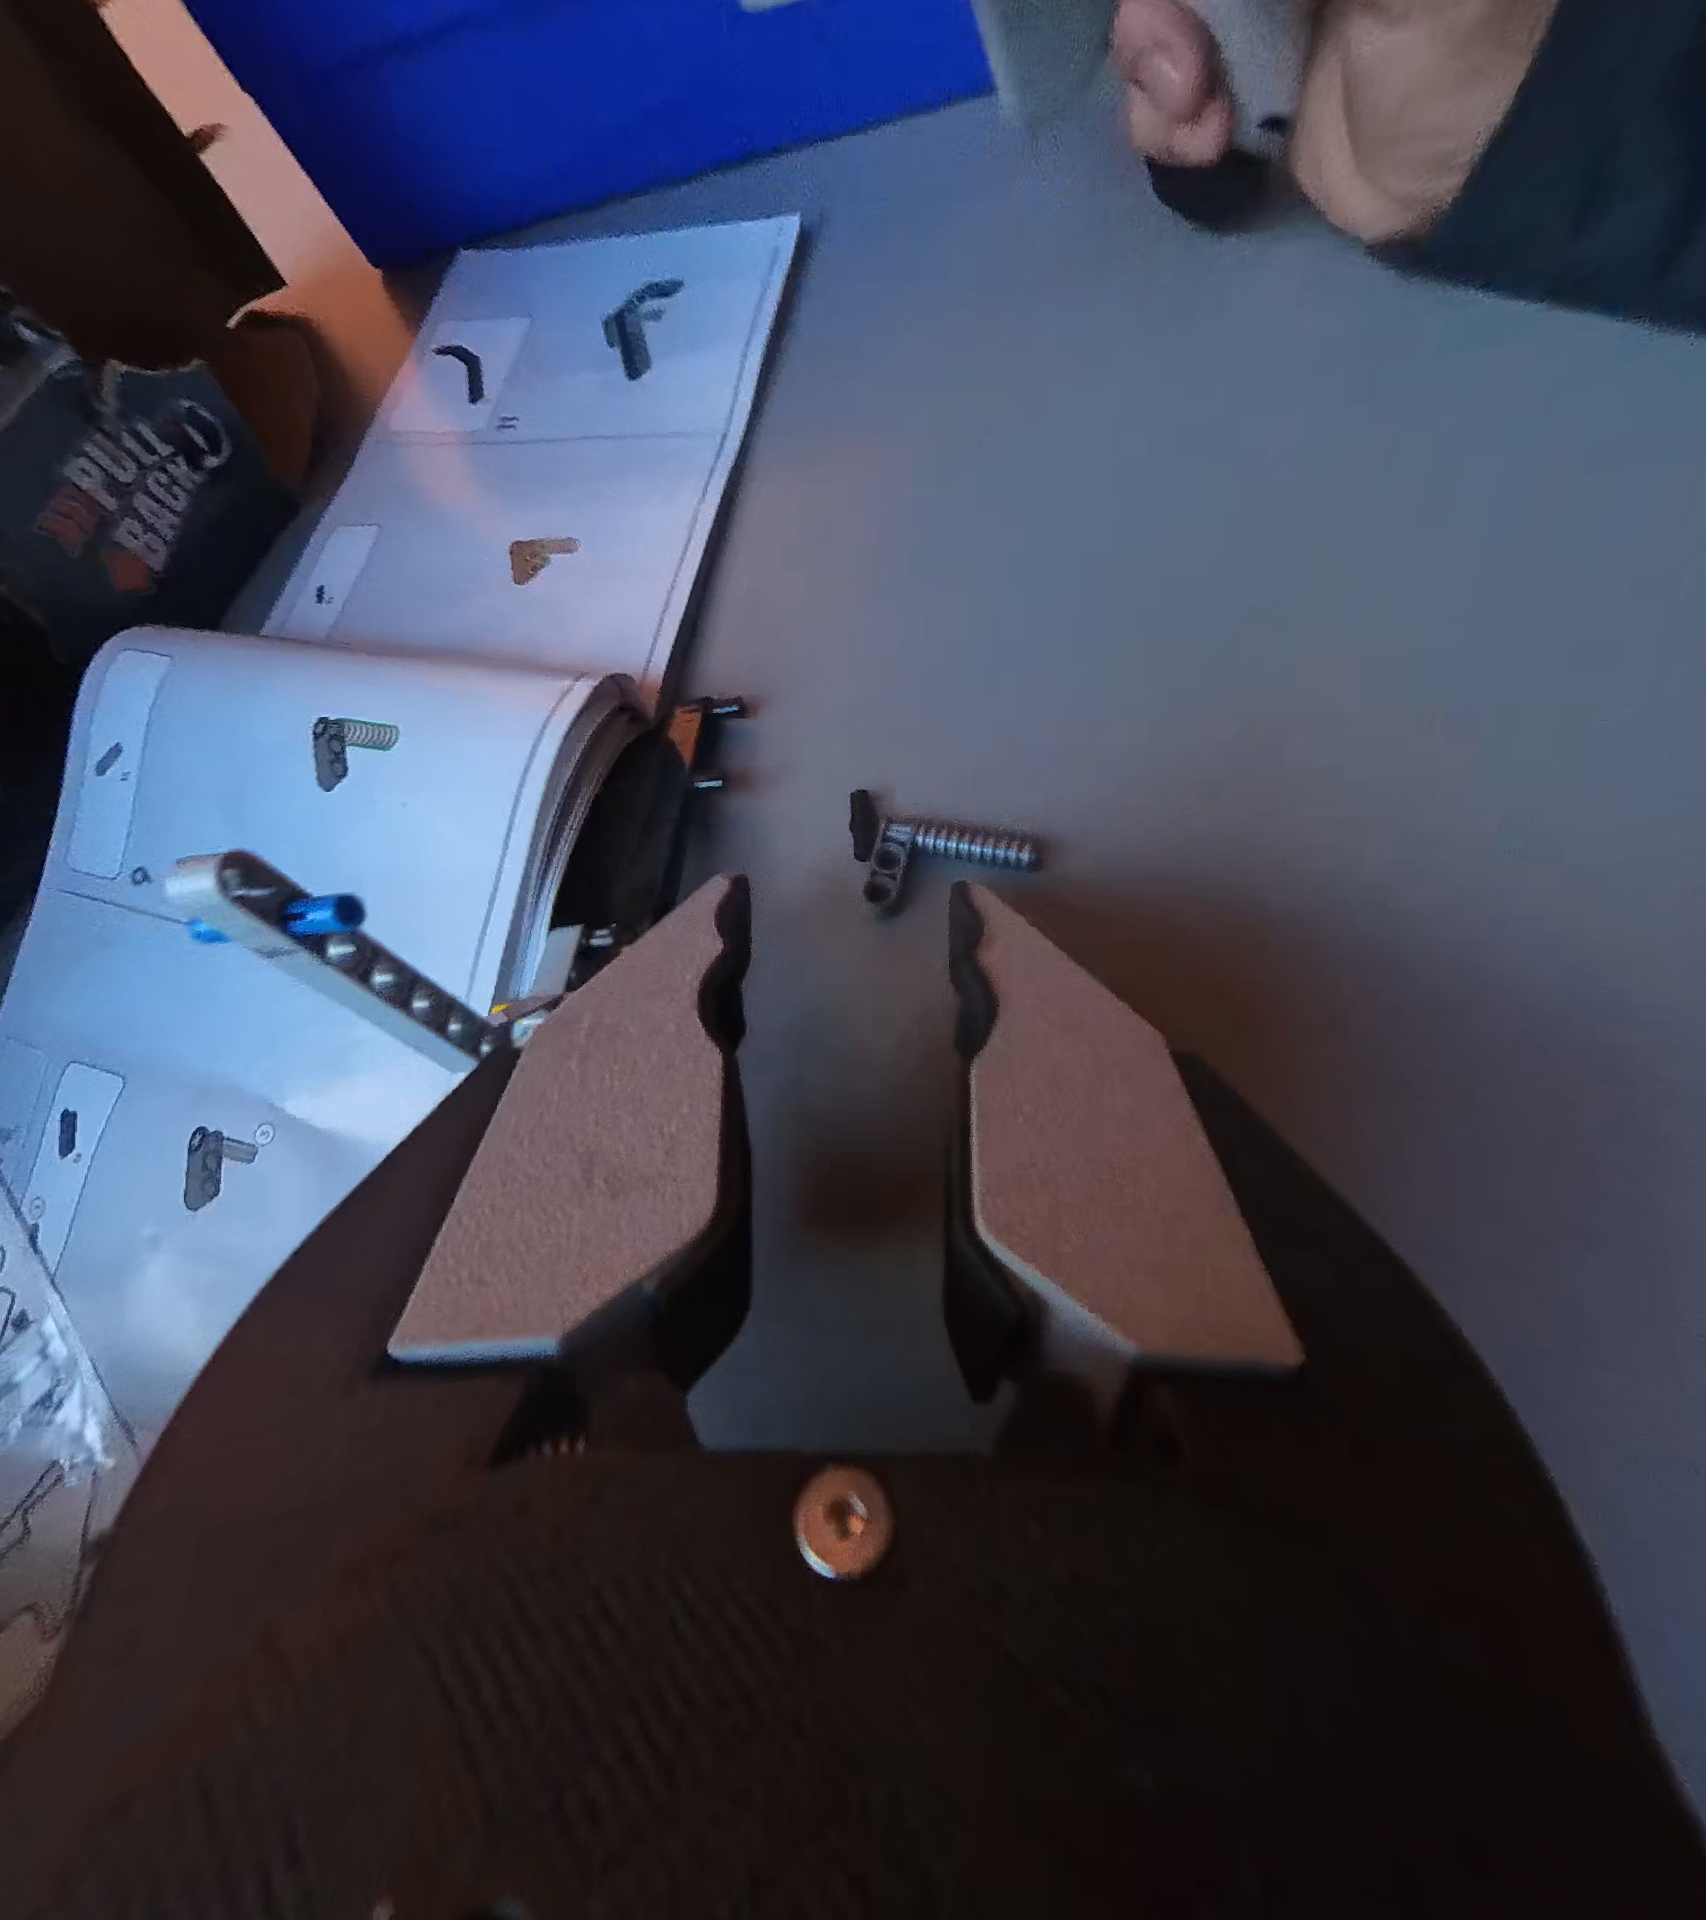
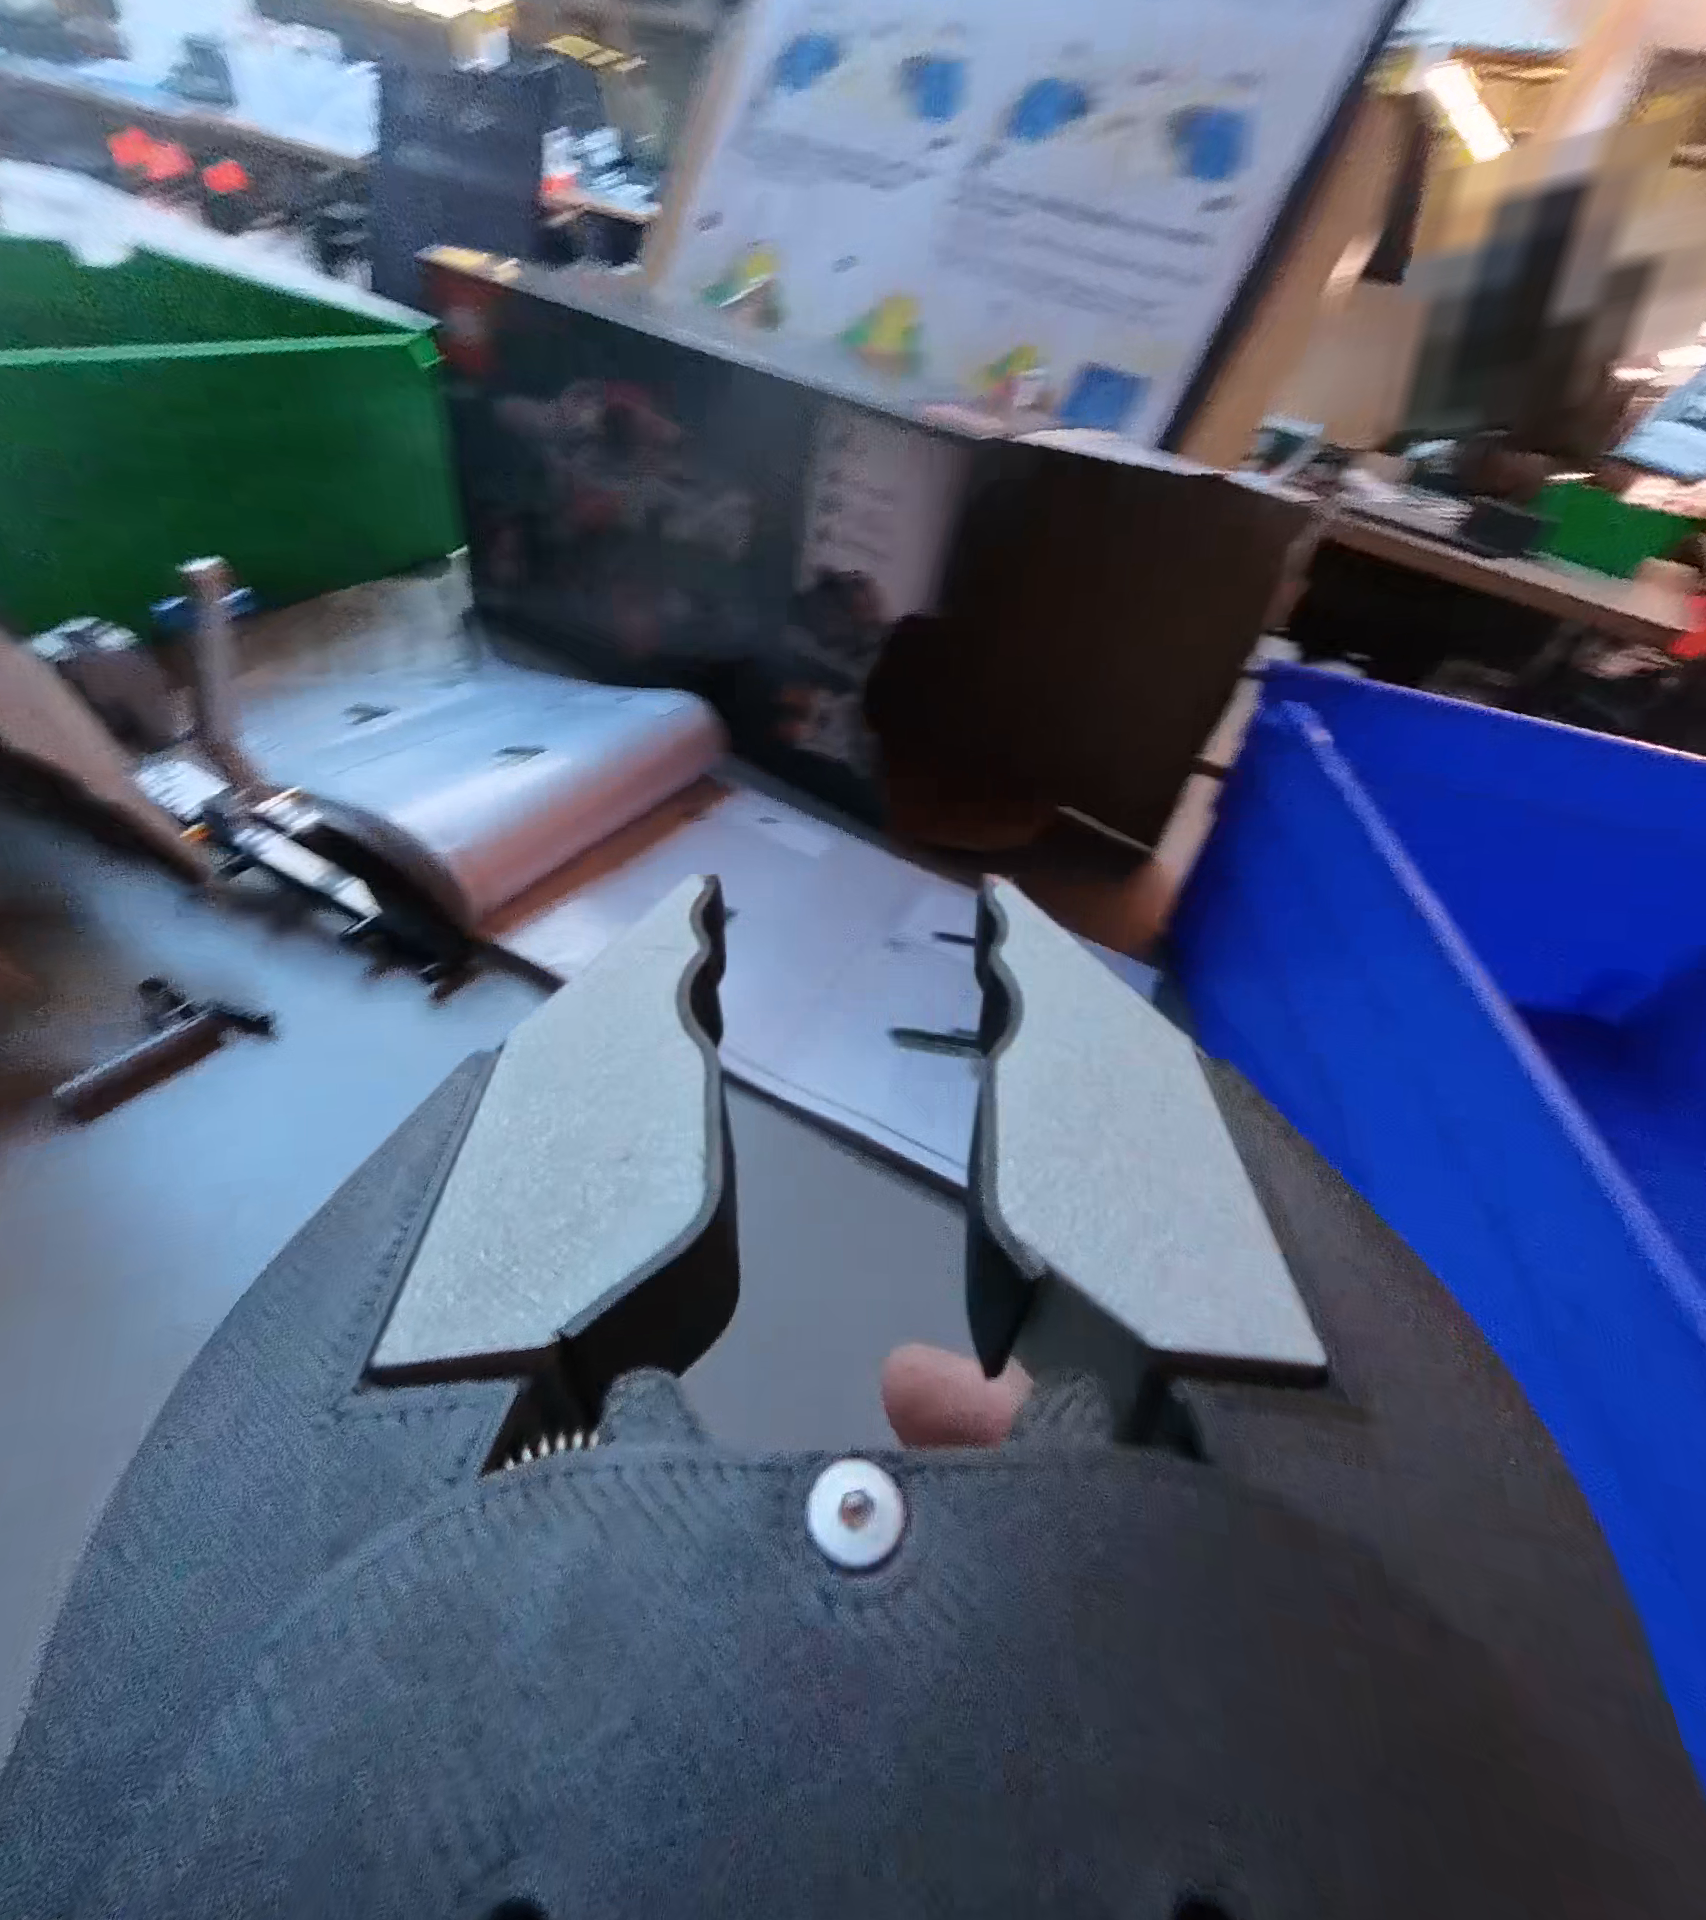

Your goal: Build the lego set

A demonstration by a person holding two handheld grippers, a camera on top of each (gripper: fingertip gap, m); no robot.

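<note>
Two fingers of the left tool (image 1: 849, 904) are spread apart, empty, over the grey tabletop (image 1: 1296, 623). Just ahead lies a small grey piece with a metal spring (image 1: 942, 847). Left of it, a grey beam with blue pins (image 1: 329, 951) rests on the open instruction booklet (image 1: 558, 499).

Right wrist view: the right tool (image 2: 849, 925) is also spread, empty, beside a blue bin (image 2: 1451, 987).
</note>
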